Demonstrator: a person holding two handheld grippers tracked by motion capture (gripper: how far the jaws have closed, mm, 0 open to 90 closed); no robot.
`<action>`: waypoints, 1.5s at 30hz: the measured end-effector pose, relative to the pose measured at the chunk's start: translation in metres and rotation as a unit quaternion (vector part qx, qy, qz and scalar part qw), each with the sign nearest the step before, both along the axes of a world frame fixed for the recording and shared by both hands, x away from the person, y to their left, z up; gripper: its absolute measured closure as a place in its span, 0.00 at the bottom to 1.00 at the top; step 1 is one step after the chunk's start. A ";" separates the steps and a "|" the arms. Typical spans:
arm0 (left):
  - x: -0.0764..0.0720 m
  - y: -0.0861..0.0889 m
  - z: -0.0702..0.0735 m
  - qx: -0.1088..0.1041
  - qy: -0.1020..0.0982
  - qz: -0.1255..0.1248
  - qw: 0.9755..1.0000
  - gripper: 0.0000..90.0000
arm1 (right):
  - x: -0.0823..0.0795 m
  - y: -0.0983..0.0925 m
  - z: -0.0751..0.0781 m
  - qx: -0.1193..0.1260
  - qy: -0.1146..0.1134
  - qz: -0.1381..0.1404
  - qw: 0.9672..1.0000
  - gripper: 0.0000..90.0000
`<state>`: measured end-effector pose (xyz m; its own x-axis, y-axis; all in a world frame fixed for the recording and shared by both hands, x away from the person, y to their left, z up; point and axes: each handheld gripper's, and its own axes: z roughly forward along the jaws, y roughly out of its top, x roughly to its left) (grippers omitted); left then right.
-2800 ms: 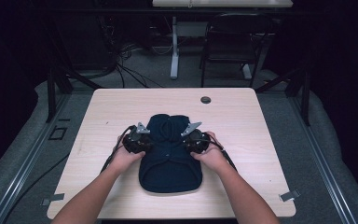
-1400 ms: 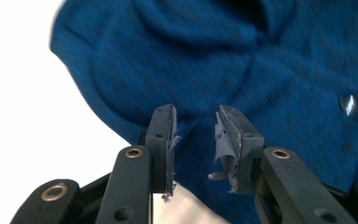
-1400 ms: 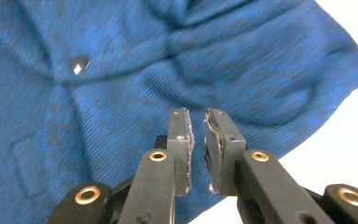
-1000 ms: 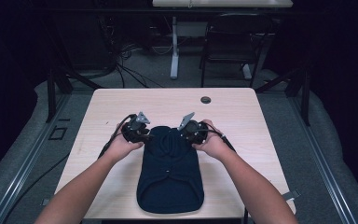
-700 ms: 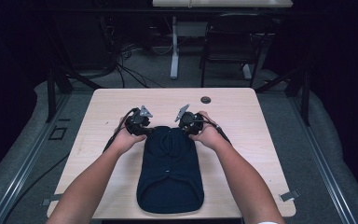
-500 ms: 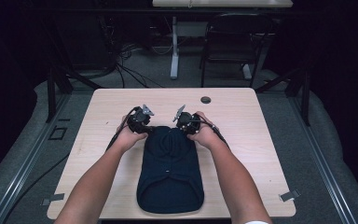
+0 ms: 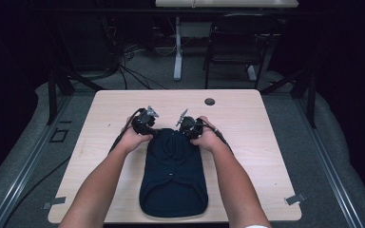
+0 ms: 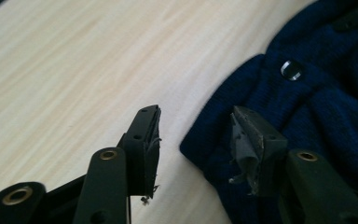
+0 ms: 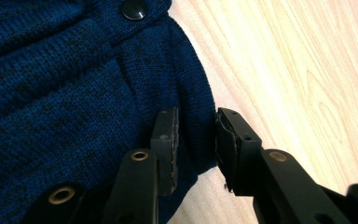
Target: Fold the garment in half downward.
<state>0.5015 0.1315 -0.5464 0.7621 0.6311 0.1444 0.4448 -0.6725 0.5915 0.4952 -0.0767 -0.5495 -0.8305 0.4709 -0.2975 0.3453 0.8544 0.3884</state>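
A dark blue knitted garment (image 7: 173, 173) lies flat on the light wooden table (image 7: 100, 142), running lengthwise from the near edge toward the middle. The person's two hands rest at its far end, one at each corner.

The left gripper (image 7: 145, 121) sits at the far left corner of the garment. In the left gripper view its jaws stand apart: one jaw is over bare wood, the other over the edge of the knit, with the cloth's corner between them but not pinched. A small dark button (image 8: 292, 70) shows on the fabric just beyond.

The right gripper (image 7: 189, 124) sits at the far right corner. In the right gripper view its jaws are also apart, straddling the folded edge of the garment with a narrow gap left, so the cloth is not clamped. Another button (image 9: 134, 8) lies near the top of that view.

A small round dark disc (image 7: 210, 101) is set in the table's far side, well apart from the garment.
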 end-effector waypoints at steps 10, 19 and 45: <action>-0.001 -0.009 -0.011 0.023 0.018 -0.015 0.999 0.66 | -0.002 -0.001 0.000 0.006 0.014 -0.005 1.000 0.83; -0.007 -0.018 -0.008 0.050 0.010 -0.008 0.999 0.87 | -0.010 -0.003 0.001 0.014 0.002 -0.010 1.000 0.92; -0.014 -0.002 0.058 0.018 -0.069 -0.002 0.997 0.89 | -0.018 -0.011 0.065 0.033 -0.065 0.013 0.997 0.94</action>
